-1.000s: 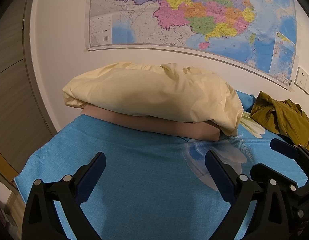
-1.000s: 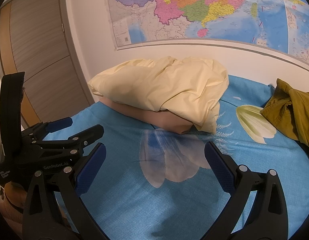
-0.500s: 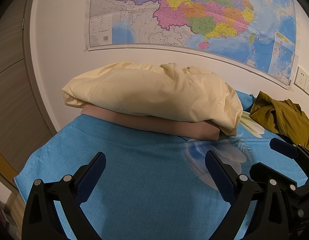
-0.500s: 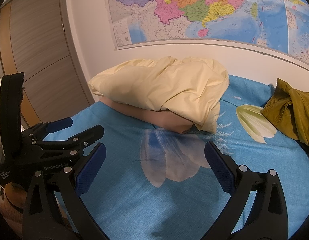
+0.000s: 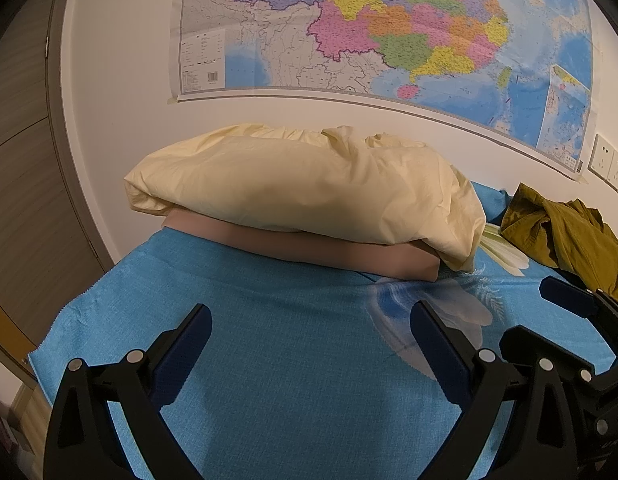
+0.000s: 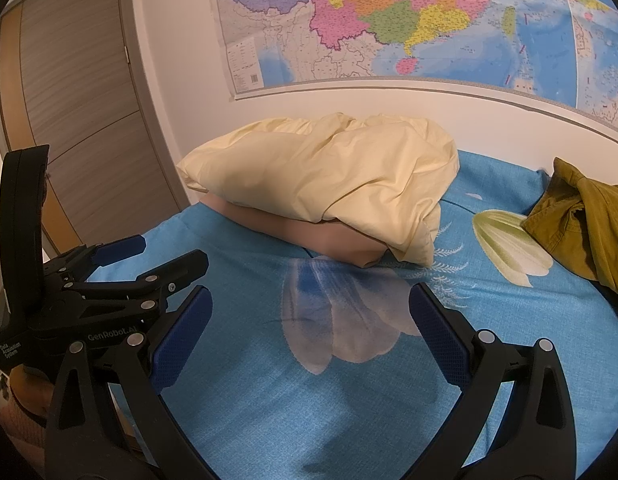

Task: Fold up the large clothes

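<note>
An olive-green garment lies crumpled at the far right of the bed, near the wall. My left gripper hovers open over bare blue sheet, well short of the garment, nothing between its fingers. My right gripper is also open and empty above the flower print. In the right wrist view the left gripper shows at the left edge; in the left wrist view the right gripper's blue pad pokes in at the right.
A cream pillow rests on a tan pillow at the head of the bed. A large map covers the wall, with sockets at the right. A wooden door stands at the left.
</note>
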Demonstrator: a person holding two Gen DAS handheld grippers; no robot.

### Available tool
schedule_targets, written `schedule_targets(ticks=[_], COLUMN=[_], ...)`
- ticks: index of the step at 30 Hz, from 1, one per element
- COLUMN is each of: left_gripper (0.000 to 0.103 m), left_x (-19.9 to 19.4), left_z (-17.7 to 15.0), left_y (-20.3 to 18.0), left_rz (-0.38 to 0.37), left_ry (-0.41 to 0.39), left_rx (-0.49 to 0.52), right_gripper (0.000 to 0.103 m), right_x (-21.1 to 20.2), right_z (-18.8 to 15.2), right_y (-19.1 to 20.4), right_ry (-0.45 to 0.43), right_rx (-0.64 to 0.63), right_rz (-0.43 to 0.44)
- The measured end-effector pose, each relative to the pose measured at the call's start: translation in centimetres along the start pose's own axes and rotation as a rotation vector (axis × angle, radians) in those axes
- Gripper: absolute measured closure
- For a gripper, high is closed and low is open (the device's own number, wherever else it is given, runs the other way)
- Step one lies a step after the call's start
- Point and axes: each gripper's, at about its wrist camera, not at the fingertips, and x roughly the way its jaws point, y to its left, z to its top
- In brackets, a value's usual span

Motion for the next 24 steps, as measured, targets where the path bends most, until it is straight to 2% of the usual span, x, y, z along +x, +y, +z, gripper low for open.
schedule_targets(ticks=[24], left_gripper=[0.007], left_x=[0.07], left_z=[0.1], left_y=[-0.18], left_rz=[-0.003], left_ry=[0.002], left_rx=[-0.003], right_gripper=[0.006], right_x=[-0.01], right_z=[0.23], right_y=[-0.32], right_ry=[-0.001], right_rx=[0.003], right_rz=[-0.002])
